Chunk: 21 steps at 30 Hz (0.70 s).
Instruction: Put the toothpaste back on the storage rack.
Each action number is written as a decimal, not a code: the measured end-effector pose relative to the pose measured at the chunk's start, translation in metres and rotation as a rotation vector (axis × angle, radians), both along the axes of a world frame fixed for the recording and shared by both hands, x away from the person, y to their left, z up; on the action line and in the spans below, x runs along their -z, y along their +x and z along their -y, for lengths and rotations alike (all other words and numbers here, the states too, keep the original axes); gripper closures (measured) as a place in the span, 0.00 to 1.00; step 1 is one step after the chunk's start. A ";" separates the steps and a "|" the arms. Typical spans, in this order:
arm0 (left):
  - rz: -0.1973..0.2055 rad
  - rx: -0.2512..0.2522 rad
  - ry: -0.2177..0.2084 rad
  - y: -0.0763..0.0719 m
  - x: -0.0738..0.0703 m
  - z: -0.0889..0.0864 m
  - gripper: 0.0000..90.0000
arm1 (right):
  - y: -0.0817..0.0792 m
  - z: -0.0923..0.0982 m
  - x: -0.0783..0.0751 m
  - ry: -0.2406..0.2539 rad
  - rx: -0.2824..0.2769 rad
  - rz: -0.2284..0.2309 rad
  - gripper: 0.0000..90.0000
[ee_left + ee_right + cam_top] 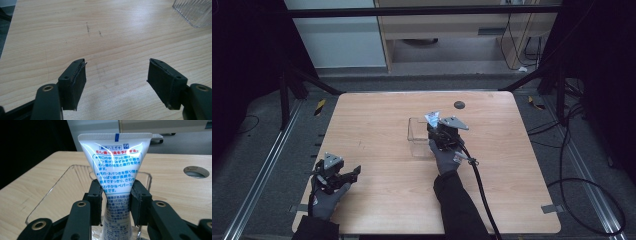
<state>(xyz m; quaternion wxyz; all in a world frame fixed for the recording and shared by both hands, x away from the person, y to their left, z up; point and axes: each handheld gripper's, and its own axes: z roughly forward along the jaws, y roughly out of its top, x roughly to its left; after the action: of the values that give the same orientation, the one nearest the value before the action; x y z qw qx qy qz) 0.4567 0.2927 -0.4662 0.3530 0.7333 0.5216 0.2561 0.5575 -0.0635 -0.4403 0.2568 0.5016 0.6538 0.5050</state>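
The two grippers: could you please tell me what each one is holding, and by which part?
The right gripper clamps a white plastic tube with Japanese print around its middle, crimped flat end up, over a clear plastic box. The left gripper is open and holds nothing.

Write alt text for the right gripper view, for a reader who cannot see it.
Two black jaws of the right gripper clamp a white plastic tube printed with Japanese text, crimped end up, over a clear ribbed plastic container on a light wooden table with a round hole.
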 end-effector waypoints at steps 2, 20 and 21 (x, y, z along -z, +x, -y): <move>0.000 0.000 0.000 0.000 0.000 0.000 0.33 | -0.001 -0.002 0.001 -0.019 -0.011 -0.008 0.71; -0.002 0.001 0.001 0.000 0.000 0.001 0.33 | -0.008 -0.002 -0.007 -0.045 -0.035 0.002 0.50; -0.002 0.001 0.001 0.000 0.000 0.001 0.33 | -0.009 -0.002 -0.009 -0.050 -0.028 0.018 0.50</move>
<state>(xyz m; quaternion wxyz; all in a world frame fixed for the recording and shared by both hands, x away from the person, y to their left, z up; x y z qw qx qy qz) 0.4566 0.2920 -0.4663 0.3524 0.7339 0.5214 0.2555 0.5486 -0.0616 -0.4315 0.2681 0.4815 0.6709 0.4962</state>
